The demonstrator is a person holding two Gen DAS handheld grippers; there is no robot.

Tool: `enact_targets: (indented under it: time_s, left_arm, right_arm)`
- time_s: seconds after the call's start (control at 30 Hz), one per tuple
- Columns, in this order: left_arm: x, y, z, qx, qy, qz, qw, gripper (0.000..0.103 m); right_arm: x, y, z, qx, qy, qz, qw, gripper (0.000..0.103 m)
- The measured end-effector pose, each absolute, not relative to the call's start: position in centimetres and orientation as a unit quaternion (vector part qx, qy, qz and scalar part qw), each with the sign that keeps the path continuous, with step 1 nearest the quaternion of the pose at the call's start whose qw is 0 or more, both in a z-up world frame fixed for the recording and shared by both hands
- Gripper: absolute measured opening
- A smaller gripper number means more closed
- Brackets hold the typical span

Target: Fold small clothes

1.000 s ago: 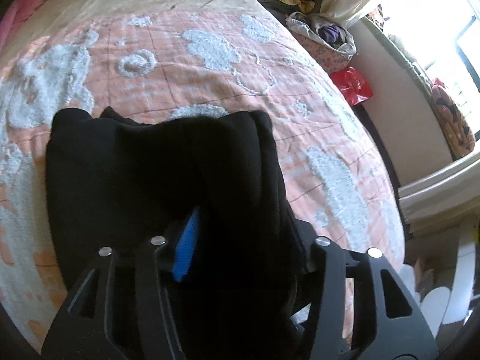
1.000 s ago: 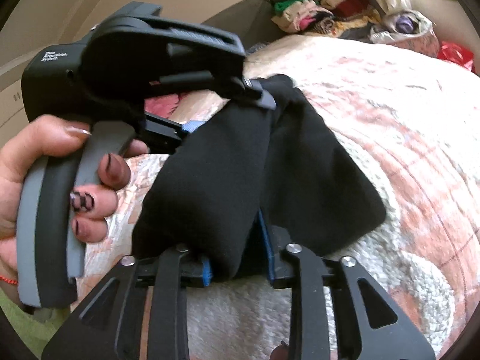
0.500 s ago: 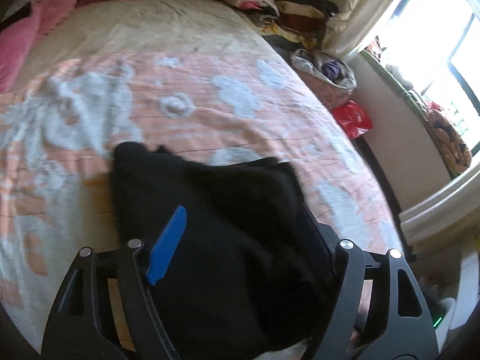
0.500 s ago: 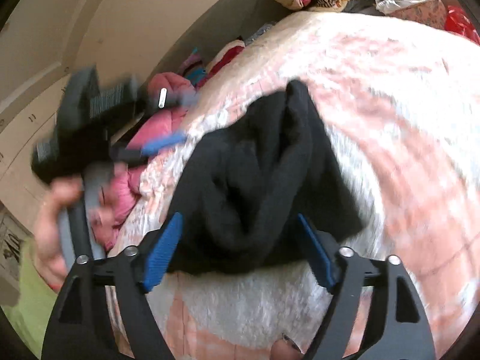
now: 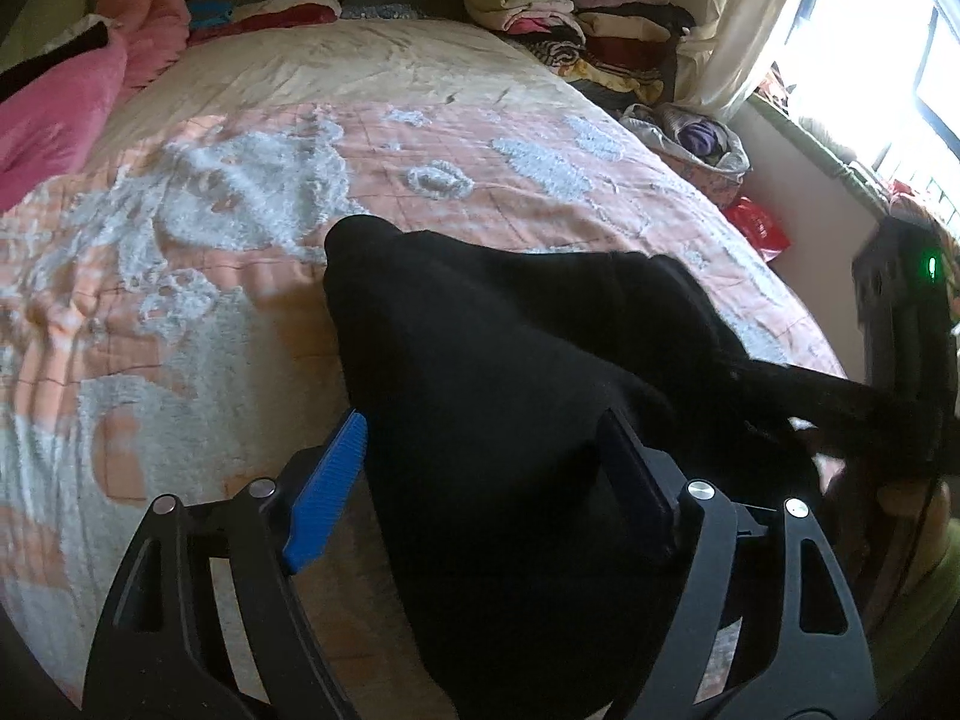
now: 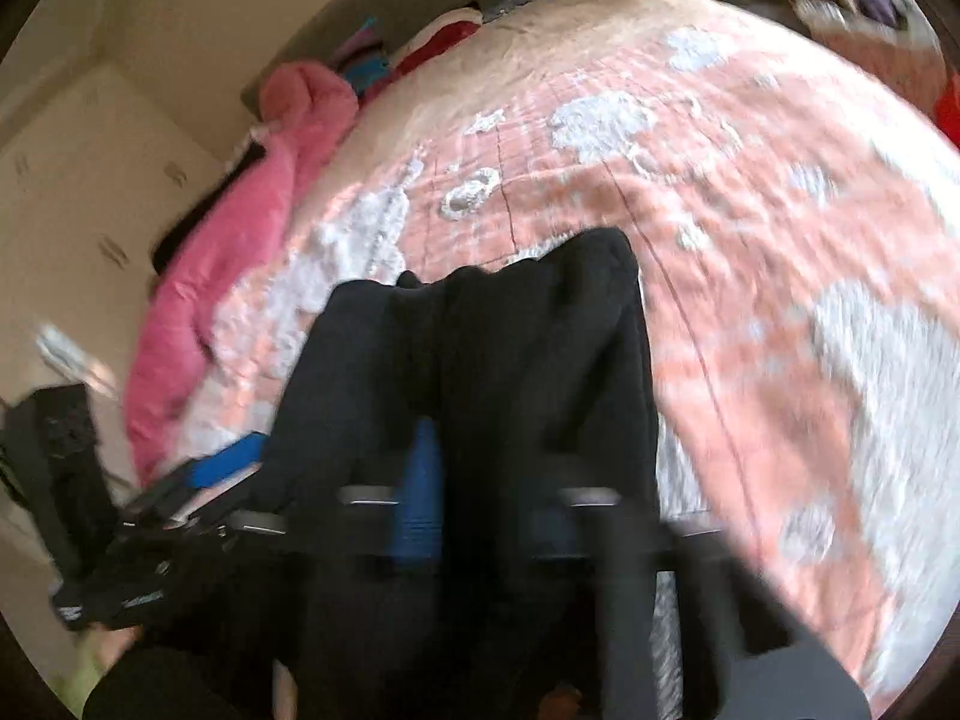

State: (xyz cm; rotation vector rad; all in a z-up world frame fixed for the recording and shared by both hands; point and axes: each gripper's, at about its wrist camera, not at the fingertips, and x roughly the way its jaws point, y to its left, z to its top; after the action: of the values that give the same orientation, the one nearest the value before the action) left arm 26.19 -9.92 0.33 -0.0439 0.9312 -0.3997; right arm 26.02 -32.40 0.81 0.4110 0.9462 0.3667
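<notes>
Left tongs (image 5: 480, 456) opened wider; black garment (image 5: 510, 360) bunched, right tongs (image 6: 474, 480) pinching.

Both wrist views look steeply down, close over the black garment (image 5: 510, 360) on the bedspread (image 5: 240, 252).

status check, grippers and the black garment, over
Left gripper opening, black garment between its jaws. Right gripper shut on it. Garment on the bedspread, nothing blocking.
</notes>
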Motion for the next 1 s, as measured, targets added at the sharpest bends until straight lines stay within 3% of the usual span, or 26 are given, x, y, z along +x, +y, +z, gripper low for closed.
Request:
enact_targets:
  time_s: [0.2, 0.37, 0.5, 0.7, 0.77, 1.0]
  left_arm:
    - [25.4, -10.7, 0.5, -0.013, 0.438, -0.197, 0.877, 0.076]
    - [24.4, -12.2, -0.5, 0.013, 0.44, -0.196, 0.876, 0.078]
    - [23.9, -12.6, -0.7, 0.028, 0.433, -0.191, 0.88, 0.078]
    - [23.7, -12.0, -0.7, 0.021, 0.436, -0.189, 0.88, 0.078]
    - [23.5, -11.9, -0.6, 0.019, 0.436, -0.189, 0.88, 0.078]
    - [22.9, -11.4, -0.4, 0.009, 0.432, -0.19, 0.882, 0.079]
  right_arm:
    - [25.1, -31.5, 5.2, 0.108, 0.372, 0.209, 0.898, 0.01]
    - [27.3, -33.3, 0.8, 0.115, 0.43, 0.17, 0.879, 0.01]
    - [26.2, -35.7, -1.3, 0.181, 0.424, 0.17, 0.871, 0.014]
    - [24.3, -36.3, -1.1, 0.21, 0.426, 0.161, 0.865, 0.031]
    - [23.4, -36.5, -0.7, 0.217, 0.425, 0.159, 0.864, 0.047]
    - [20.2, -36.9, 0.6, 0.254, 0.417, 0.189, 0.852, 0.065]
